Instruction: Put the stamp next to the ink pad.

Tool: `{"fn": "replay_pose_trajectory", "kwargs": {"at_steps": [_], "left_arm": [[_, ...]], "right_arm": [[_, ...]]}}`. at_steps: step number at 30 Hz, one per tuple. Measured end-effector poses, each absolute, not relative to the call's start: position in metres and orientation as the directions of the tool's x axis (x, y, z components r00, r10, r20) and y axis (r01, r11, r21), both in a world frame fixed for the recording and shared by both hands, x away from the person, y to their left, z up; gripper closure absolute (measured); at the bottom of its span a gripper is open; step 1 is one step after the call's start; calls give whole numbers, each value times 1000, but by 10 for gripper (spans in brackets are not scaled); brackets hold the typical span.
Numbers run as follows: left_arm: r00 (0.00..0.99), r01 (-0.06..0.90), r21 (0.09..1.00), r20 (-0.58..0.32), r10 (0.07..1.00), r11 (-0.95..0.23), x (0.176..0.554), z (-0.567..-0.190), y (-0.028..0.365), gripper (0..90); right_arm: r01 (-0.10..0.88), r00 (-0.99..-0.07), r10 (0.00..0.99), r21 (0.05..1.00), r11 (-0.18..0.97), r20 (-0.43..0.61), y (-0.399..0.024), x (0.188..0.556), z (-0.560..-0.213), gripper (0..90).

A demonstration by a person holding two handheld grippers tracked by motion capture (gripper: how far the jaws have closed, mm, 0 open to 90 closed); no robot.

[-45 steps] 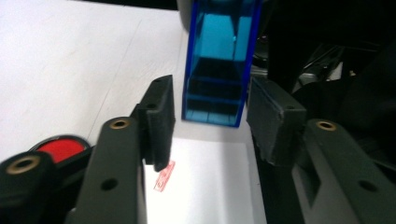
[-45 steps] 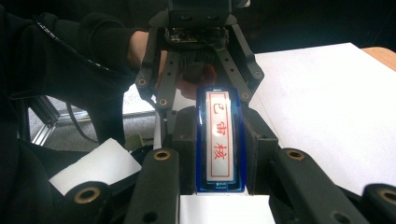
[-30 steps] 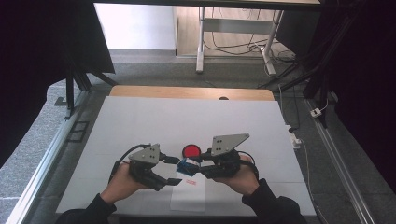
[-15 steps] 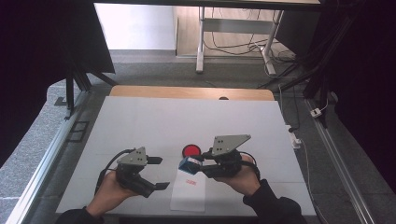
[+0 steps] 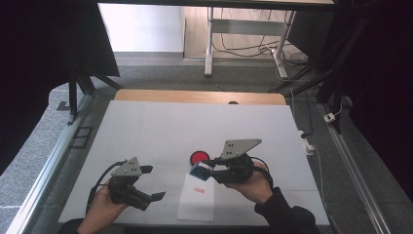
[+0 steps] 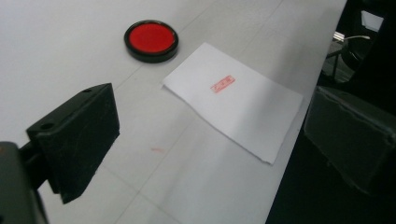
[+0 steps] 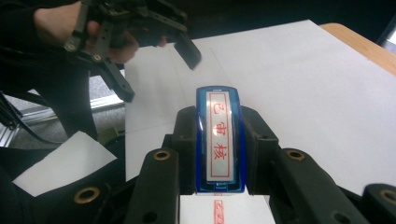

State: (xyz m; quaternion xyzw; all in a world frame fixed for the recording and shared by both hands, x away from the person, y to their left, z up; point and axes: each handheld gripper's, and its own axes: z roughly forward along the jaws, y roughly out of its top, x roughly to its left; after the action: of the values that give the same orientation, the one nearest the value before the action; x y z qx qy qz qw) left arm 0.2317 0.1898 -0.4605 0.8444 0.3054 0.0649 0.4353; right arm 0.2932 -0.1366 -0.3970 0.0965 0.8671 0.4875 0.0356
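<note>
A blue stamp [image 7: 219, 140] with a white label and red characters sits between the jaws of my right gripper [image 7: 219, 156], which is shut on it. In the high view the right gripper [image 5: 208, 169] holds the stamp [image 5: 198, 170] just above the far end of a white paper slip [image 5: 197, 201]. The slip bears a small red imprint [image 6: 222, 84]. A round red ink pad [image 5: 198, 157] in a black case lies just beyond the stamp. My left gripper [image 5: 152, 183] stands open and empty, left of the slip [image 6: 238, 107] near the table's front edge.
The white table [image 5: 160, 126] has a wooden strip along its far edge. Black curtains stand at both sides, and a desk frame with cables sits on the floor beyond. The ink pad [image 6: 151, 39] lies far left in the left gripper view.
My left gripper has drawn back from the stamp, moving left and toward the front edge. The right gripper and the stamp have barely moved.
</note>
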Motion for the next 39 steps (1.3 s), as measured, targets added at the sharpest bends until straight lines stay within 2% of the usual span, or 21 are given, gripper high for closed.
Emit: {"fn": "replay_pose_trajectory", "kwargs": {"at_steps": [6,22,39], "left_arm": [[758,508,772,-190,624,-382,226,-464,205,12],[679,582,737,-210,703,-342,207,-476,241,0],[634,601,722,-170,754,-343,199,-476,252,0]], "right_arm": [[137,-975,220,847,514,24,-141,296,-399,710],[166,-957,289,840,517,12,-154,305,-401,711],[219,-919,394,817,533,-10,-176,320,-411,710]]}}
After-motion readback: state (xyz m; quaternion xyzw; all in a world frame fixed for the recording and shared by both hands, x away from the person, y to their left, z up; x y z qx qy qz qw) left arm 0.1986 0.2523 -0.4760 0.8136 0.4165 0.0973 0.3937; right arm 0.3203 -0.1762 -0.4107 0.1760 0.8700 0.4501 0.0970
